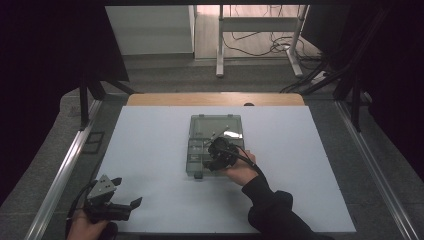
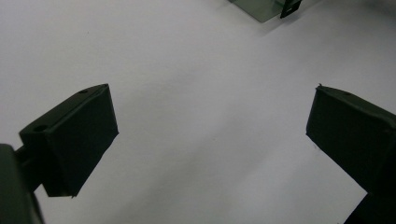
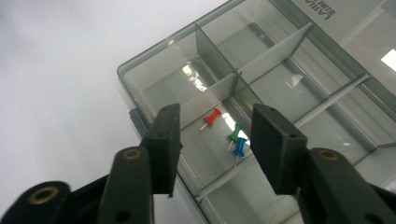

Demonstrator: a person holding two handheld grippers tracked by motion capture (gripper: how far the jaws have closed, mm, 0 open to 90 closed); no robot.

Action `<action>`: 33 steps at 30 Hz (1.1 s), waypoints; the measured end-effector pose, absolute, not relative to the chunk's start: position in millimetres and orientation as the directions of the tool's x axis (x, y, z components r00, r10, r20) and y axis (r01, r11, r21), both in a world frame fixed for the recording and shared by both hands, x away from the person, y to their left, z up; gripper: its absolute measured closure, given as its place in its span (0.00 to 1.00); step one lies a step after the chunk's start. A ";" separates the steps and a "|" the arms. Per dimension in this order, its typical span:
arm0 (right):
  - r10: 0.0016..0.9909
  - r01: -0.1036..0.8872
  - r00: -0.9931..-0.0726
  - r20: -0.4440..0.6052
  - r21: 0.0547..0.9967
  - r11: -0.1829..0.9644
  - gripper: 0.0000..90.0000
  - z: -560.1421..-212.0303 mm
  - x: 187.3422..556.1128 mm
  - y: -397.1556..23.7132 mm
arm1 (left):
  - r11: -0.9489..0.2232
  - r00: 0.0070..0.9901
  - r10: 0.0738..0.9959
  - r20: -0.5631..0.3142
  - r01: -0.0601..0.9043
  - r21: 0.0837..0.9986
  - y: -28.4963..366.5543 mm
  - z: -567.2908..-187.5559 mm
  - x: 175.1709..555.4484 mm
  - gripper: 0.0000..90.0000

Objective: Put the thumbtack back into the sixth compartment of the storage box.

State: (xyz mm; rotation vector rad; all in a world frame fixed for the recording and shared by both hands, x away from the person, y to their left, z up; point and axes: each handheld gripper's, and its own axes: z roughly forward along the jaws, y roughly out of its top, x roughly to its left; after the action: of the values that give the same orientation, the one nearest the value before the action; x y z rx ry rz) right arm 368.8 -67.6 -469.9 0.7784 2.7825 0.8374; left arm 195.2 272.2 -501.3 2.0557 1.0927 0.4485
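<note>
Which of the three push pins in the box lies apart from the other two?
The red push pin: it lies alone, while the green push pin and blue push pin touch.

The person wears a black long sleeve (image 1: 272, 207) on the right arm, loose and folded at the cuff. Each hand carries a black gripper. The left gripper (image 1: 131, 204) has a grey three-cornered plate (image 1: 102, 186) on top with small dark holes, and a black cable runs from its body. The right gripper (image 3: 215, 142) has two flat, rectangular matte black jaws, each on a black arm with brass-coloured round bushings and small screw holes. A black cable (image 1: 248, 159) trails from it over the hand.
</note>
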 end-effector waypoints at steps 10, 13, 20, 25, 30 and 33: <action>0.517 0.433 -0.856 0.015 0.567 0.701 0.48 -464.8 365.1 -73.8 | -0.352 0.574 0.818 -0.040 0.554 0.755 272.2 -501.3 195.1 0.03; 0.519 0.433 -0.855 0.015 0.574 0.695 0.46 -463.5 364.1 -76.7 | -0.353 0.574 0.818 -0.039 0.554 0.754 272.1 -501.2 195.1 0.03; 0.531 0.441 -0.847 0.022 0.586 0.679 0.42 -460.2 361.5 -85.5 | -0.352 0.574 0.818 -0.039 0.553 0.755 272.0 -501.2 195.0 0.03; 0.543 0.450 -0.839 0.029 0.598 0.664 0.36 -454.8 360.5 -91.6 | -0.352 0.574 0.818 -0.039 0.553 0.755 272.2 -501.2 195.1 0.03; 0.538 0.440 -0.843 0.020 0.600 0.668 0.34 -452.7 358.1 -95.2 | -0.352 0.575 0.818 -0.039 0.553 0.755 272.2 -501.2 195.0 0.03; 0.544 0.442 -0.839 0.015 0.603 0.664 0.33 -451.3 356.3 -98.4 | -0.353 0.575 0.817 -0.038 0.552 0.755 272.0 -501.2 195.0 0.03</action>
State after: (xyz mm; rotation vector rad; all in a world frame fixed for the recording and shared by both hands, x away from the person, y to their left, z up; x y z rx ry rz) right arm 356.3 -98.4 -451.3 0.8100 2.7110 0.9160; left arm 195.0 272.0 -501.2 2.0552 1.0899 0.4502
